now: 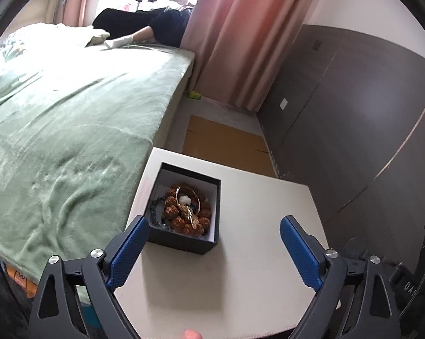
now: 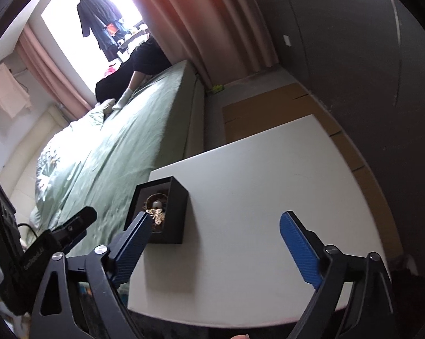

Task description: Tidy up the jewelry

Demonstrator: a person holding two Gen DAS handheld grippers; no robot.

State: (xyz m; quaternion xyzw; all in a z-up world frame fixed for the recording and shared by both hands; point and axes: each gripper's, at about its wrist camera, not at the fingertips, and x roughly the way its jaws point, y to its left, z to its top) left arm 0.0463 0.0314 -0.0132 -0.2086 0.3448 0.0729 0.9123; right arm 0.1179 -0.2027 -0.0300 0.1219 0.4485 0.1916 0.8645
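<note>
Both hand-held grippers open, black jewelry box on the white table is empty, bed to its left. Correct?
Not quite. The black jewelry box isn't empty: the left wrist view shows a brown bead bracelet and gold pieces inside. The rest holds: left hand-held gripper and right hand-held gripper are both open, the box sits on the white table, with the bed to its left.

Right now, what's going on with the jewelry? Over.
Left gripper open, empty. Right gripper open, empty. Jewelry piled in black box on white table. Nothing blocking.
</note>
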